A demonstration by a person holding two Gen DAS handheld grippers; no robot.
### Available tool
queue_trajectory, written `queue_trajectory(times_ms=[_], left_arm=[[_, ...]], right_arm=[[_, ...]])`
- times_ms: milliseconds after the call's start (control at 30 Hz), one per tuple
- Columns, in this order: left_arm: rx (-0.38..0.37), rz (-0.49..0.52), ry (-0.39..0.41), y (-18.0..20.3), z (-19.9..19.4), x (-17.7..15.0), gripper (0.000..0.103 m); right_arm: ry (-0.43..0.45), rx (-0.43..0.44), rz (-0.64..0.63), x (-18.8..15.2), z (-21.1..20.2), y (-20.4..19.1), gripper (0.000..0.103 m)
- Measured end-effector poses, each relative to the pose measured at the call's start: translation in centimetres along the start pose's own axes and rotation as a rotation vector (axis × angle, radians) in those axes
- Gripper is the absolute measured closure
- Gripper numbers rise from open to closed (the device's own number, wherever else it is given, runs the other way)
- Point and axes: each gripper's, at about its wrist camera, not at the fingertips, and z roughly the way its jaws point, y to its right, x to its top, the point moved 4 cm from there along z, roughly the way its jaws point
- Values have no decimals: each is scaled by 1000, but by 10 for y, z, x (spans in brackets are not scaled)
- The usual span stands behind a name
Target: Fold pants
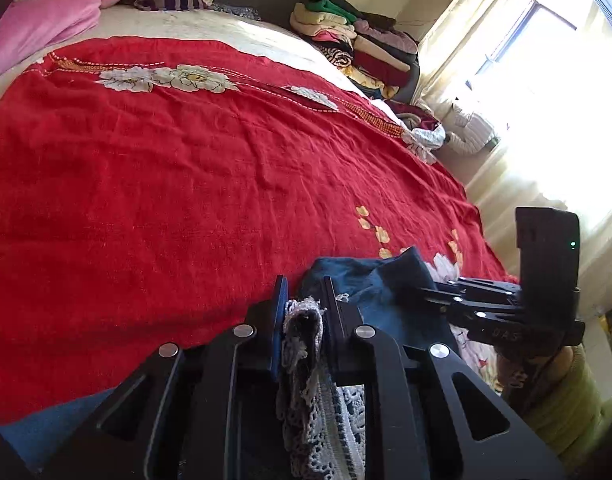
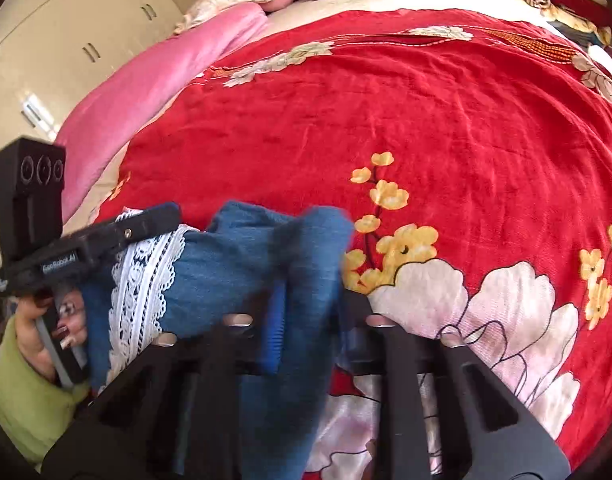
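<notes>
The pants are blue with a white lace trim. They hang between my two grippers above the near edge of the red bed cover. My left gripper is shut on the lace-trimmed edge; it also shows at the left of the right wrist view. My right gripper is shut on a bunched fold of the blue cloth; it also shows at the right of the left wrist view. The blue cloth sags between them.
The red floral cover spreads over the bed. A pink blanket and pillows lie at the head. A pile of folded clothes stands at the far side by the bright window. Cream cupboards stand beyond the bed.
</notes>
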Motion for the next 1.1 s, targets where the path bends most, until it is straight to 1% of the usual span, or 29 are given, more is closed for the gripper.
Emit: queue_trajectory(times_ms=[67, 100, 133, 200, 233, 300, 333, 367, 400, 433, 467, 533, 567, 600, 633, 700, 800, 933, 1000, 1067, 1100], left_arm=[[54, 22, -19, -2, 9, -4, 86], [60, 20, -23, -3, 12, -6, 83], [71, 11, -28, -6, 15, -8, 77], [71, -11, -24, -12, 13, -10, 71], [69, -21, -13, -14, 7, -10, 64], [84, -15, 11, -13, -6, -8, 60], [96, -4, 26, -12, -16, -7, 58], [111, 9, 39, -10, -25, -7, 55], [127, 19, 47, -9, -31, -7, 48], [151, 34, 57, -6, -40, -9, 44], [159, 45, 64, -4, -47, -10, 42], [165, 56, 78, 2, -62, -16, 41], [165, 59, 87, 5, -68, -20, 39], [172, 64, 96, 9, -76, -25, 30], [177, 69, 106, 13, -82, -29, 25], [179, 81, 119, 21, -90, -36, 23], [195, 87, 124, 30, -102, -47, 15], [201, 90, 113, 37, -111, -63, 14], [204, 88, 89, 39, -112, -74, 14], [199, 93, 63, 39, -112, -86, 14], [191, 91, 47, 40, -111, -93, 17]], right_arm=[[30, -6, 18, -2, -1, 5, 92], [31, -16, 19, 0, 2, 7, 92], [33, -32, 15, -1, 6, 8, 92], [42, -66, -9, -3, 10, 6, 88], [50, -89, -27, -4, 6, 2, 85], [79, -138, -52, -4, -7, -1, 65], [100, -174, -64, -5, -17, -1, 61], [124, -190, -71, -6, -28, -2, 58], [138, -189, -72, -7, -35, -2, 53], [159, -183, -72, -12, -46, -3, 49], [177, -181, -71, -17, -57, -5, 43], [201, -183, -78, -28, -76, -8, 41], [213, -179, -82, -34, -84, -10, 38], [220, -177, -82, -38, -89, -11, 36], [231, -175, -79, -44, -97, -12, 34], [245, -167, -76, -50, -105, -15, 32], [257, -171, -93, -59, -116, -22, 29], [260, -174, -124, -77, -125, -32, 27], [232, -157, -139, -86, -121, -37, 27], [205, -164, -157, -98, -113, -41, 27], [187, -162, -164, -104, -109, -43, 27]])
